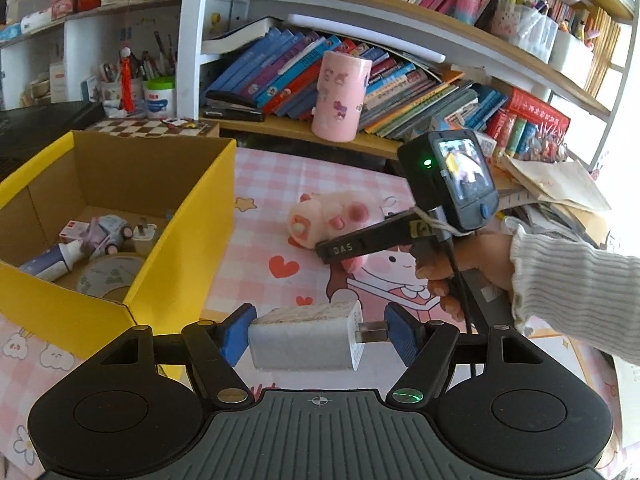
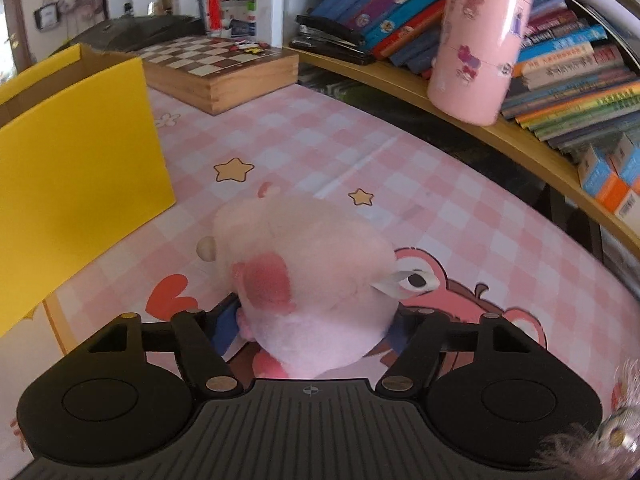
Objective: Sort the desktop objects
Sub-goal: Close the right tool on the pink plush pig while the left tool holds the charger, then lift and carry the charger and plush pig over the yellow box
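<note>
My left gripper (image 1: 320, 334) is shut on a white charger plug (image 1: 300, 344), held sideways above the pink checked desk mat (image 1: 272, 184); its prongs meet the right blue pad (image 1: 404, 338). To its left stands an open yellow cardboard box (image 1: 180, 220) holding another plug, a tube, a tape roll and a small toy. Further back lies a pink plush toy (image 1: 332, 210). In the right wrist view the plush toy (image 2: 312, 272) fills the gap between the jaws of my right gripper (image 2: 314, 332), whose left pad (image 2: 226, 328) presses its side. The yellow box (image 2: 80, 160) stands to the left.
A pink cup (image 2: 476, 48) stands on the low wooden shelf (image 2: 520, 144) before rows of leaning books. A wooden chessboard case (image 2: 224, 68) lies behind the box. A ribbed white sleeve (image 1: 568, 292) and loose papers (image 1: 556, 184) are on the right.
</note>
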The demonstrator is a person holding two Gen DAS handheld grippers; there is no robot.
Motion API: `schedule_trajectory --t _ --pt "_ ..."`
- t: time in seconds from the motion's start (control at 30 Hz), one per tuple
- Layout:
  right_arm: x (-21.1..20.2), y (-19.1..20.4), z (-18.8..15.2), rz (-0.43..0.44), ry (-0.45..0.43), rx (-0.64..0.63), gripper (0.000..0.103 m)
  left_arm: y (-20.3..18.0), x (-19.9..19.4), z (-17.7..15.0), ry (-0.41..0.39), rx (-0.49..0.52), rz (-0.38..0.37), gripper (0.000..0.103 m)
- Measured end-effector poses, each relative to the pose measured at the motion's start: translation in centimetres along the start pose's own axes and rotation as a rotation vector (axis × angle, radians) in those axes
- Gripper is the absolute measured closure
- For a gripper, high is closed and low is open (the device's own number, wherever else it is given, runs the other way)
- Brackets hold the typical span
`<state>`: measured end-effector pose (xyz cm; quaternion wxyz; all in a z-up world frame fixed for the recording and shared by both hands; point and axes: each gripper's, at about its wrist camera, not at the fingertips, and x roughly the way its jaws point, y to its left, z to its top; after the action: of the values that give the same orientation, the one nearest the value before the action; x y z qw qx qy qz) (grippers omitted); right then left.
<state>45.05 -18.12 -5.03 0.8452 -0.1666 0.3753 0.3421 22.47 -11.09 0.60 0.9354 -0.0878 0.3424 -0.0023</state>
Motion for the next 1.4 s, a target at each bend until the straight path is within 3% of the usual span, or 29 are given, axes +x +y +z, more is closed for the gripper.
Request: schedule_trajectory --t 0.5,0.83,1.4 --pt "-7.9 -0.8 -3.6 -0.072 -0.072 0.224 0.040 -0.2 -1.2 0.9 -0.025 0.024 -0.055 0.031" --pt "-14.2 1.4 -7.1 -0.117 -0.131 0.321 0.040 -0.1 -1.8 0.8 -0.052 0.057 -0.110 0.031" --pt "-19.4 7.3 -11.9 -0.223 -0.089 0.505 0.040 3.7 -5.6 -0.6 -0.073 0.076 -0.252 0.031"
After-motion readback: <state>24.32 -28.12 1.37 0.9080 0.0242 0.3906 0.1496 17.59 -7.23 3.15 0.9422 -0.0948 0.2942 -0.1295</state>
